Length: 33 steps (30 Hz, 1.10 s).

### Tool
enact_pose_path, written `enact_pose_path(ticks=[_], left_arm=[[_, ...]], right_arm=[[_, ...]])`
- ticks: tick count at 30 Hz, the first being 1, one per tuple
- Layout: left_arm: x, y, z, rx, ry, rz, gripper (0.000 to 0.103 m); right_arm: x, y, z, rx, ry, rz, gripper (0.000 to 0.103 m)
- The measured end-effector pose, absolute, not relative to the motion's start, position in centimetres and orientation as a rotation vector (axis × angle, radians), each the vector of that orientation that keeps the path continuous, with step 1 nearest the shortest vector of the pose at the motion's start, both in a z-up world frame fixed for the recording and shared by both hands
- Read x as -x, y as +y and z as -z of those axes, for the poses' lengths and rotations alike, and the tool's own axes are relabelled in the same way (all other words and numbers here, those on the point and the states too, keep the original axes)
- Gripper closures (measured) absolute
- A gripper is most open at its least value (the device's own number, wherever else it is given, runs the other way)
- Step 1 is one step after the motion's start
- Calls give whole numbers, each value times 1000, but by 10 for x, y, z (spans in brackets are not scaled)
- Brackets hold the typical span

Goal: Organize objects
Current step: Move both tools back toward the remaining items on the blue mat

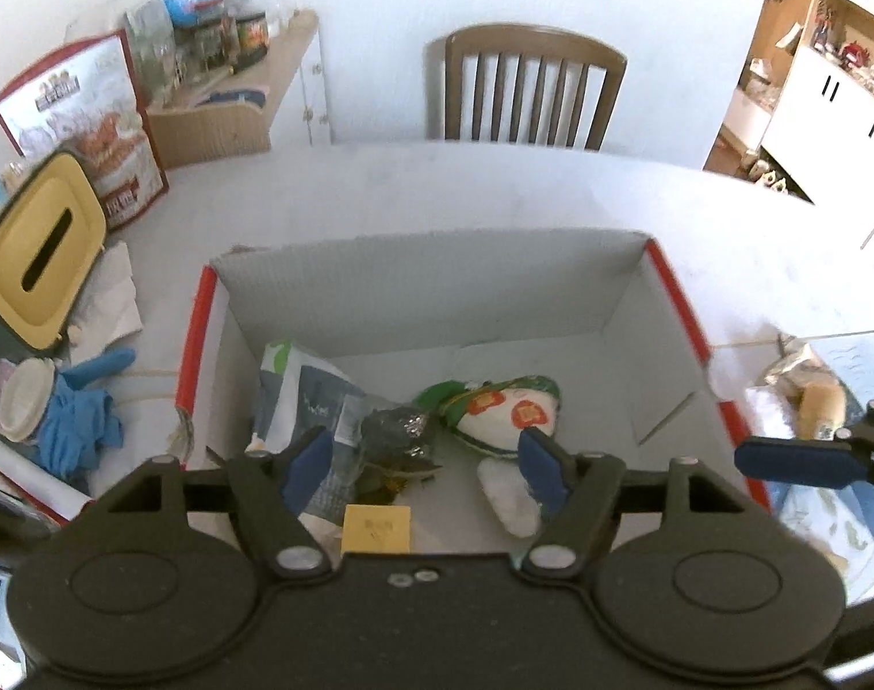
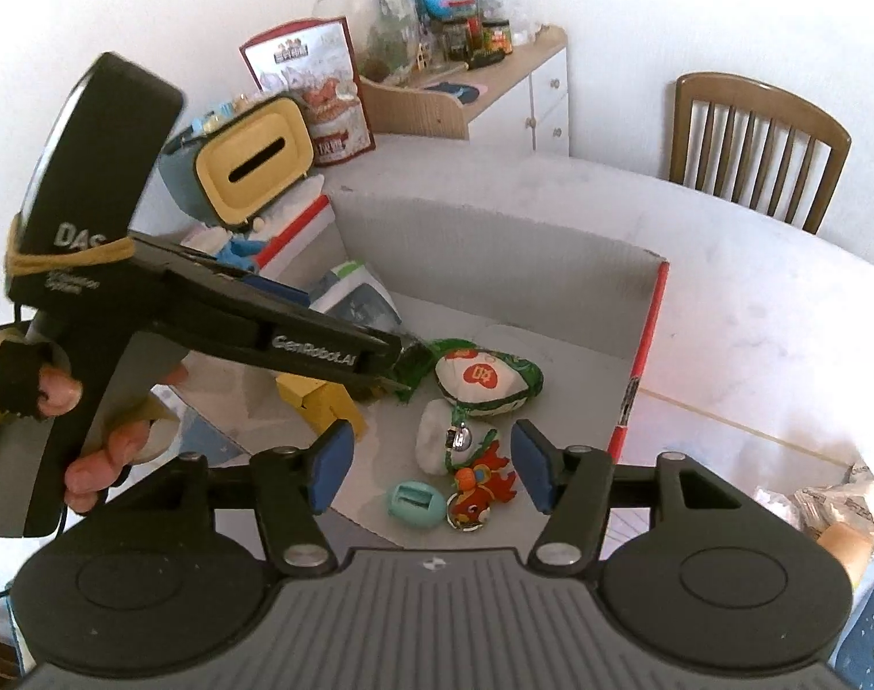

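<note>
Red fish charm [image 2: 483, 480] lies upright, head nearest.

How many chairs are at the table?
1: a wooden chair at the table's far edge, beyond the box. The near side is out of view, so others may be hidden.

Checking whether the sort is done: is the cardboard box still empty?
No, the cardboard box already holds a red fish charm, a teal egg-shaped item and a green-and-white pouch.
</note>
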<state>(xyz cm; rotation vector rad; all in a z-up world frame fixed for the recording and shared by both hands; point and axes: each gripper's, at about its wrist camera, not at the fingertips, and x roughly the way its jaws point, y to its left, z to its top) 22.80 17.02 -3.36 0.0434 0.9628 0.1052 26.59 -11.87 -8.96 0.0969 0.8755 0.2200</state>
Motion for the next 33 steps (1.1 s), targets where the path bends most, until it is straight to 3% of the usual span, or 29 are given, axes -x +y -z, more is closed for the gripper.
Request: enact_pose_path(ticks=[16,26,33], left_arm=[[-189,135,2,-45,856,-84,19],[-175,108,2,-37,844,-70,14],[-165,84,-1,-57,800,-46,2]], right_arm=[[-225,-154,62,-170,778,-224,33],[-195,-186,51,-187,725,-200,22],[-168,-215,46,-212,696,-195,18]])
